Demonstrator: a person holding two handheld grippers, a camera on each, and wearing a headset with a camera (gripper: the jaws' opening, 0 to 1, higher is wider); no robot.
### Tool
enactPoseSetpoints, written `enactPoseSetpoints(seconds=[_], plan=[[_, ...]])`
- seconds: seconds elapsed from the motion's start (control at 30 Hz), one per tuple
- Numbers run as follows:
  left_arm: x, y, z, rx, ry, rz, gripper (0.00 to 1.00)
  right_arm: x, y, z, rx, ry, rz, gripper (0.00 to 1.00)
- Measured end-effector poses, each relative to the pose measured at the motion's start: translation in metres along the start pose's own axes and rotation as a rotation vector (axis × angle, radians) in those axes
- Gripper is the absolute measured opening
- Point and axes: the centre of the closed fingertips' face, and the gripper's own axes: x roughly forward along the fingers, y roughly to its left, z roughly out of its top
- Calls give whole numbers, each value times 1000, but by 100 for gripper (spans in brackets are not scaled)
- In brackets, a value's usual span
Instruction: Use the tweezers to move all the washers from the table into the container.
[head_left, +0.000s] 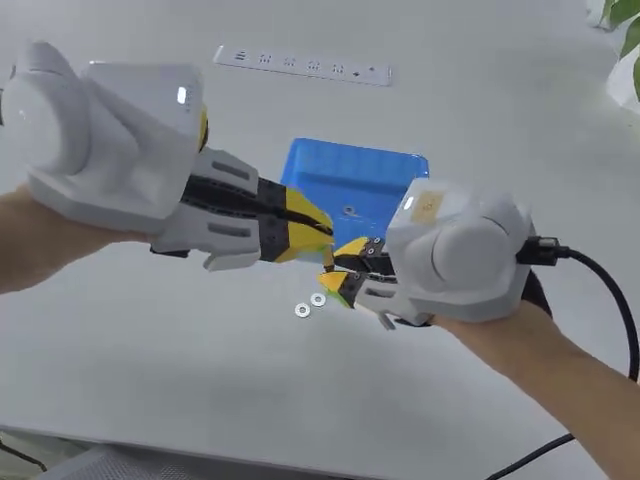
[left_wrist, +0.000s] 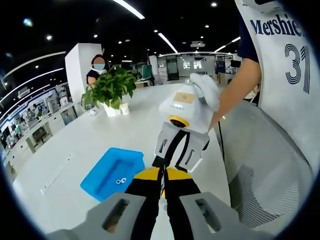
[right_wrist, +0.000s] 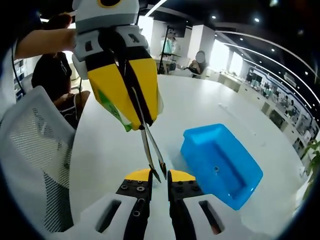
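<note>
Two small metal washers (head_left: 302, 310) lie side by side on the white worktop (head_left: 150, 360), just below the right claw (head_left: 340, 265) in the head view. The tweezers (right_wrist: 150, 145) are held at their upper end by the left claw (right_wrist: 142, 122), which is clenched on them. Their two thin tips reach down between the jaws of the right claw. That claw is released, its jaws a little apart on either side of the tips, and whether they touch the metal cannot be told. The step looks like settling the tweezers between the two claws before a pick-up. It probably goes best if the right claw closes gently and squarely across both tines, so the tips stay aligned, and only then lowers them toward the nearer washer. The blue container (head_left: 330, 170) sits just beyond both claws, with two further washers (left_wrist: 120, 181) lying in it. Well beyond it is a white power strip (head_left: 300, 65). The worktop is smooth and pale. Around it is a large open room with ceiling strip lights, a potted plant (left_wrist: 111, 87) and a mesh chair (right_wrist: 35, 150).
</note>
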Motion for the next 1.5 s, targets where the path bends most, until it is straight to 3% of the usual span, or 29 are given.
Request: enactPoseSetpoints(seconds=[0.37, 0.63, 1.03, 1.5], plan=[[-3, -4, -16, -29, 29, 3, 5, 9, 14, -10, 23, 12, 36, 13], [2, -1, -25, -40, 47, -3, 5, 12, 14, -18, 39, 28, 40, 13], [5, 2, -31, -40, 71, -9, 5, 22, 13, -19, 55, 29, 57, 13], [12, 2, -31, -42, 84, -35, 5, 23, 13, -21, 72, 27, 65, 13]])
